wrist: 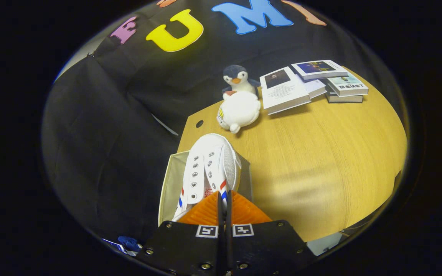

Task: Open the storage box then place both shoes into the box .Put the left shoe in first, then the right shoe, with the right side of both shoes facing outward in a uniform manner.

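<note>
1 white canvas sneaker [209,168] is pinched at its heel collar by the gripper [225,205], the fingers pressed nearly together on it, toe pointing far, over the open beige storage box [167,188] at the table's near-left corner. The thin collar grip could let the shoe twist or snag the box wall. The wooden table [320,153] carries a penguin plush [237,79], a white plush [239,110] and books [313,82] far right.
</note>
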{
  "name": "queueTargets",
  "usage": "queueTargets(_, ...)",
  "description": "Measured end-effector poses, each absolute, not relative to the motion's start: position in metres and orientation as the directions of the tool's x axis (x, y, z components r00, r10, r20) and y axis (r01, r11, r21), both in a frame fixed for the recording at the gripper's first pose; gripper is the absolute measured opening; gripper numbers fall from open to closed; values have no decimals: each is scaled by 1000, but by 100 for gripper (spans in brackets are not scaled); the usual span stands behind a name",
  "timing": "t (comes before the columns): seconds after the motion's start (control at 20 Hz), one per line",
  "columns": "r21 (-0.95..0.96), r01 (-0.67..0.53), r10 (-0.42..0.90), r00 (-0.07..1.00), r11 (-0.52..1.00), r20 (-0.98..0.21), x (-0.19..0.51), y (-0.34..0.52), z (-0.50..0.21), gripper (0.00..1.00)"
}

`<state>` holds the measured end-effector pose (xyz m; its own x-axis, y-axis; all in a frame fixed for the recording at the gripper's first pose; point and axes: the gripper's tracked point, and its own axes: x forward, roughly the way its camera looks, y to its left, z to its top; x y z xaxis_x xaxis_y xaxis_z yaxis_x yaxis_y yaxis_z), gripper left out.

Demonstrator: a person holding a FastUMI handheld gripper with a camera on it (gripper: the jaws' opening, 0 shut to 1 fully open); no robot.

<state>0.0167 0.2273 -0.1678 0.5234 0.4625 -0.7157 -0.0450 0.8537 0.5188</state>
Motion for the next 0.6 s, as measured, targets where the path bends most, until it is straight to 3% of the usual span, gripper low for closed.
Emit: queueTargets(0.6, 364, -93, 356, 530, 927, -770, 20, 273, -210, 1)
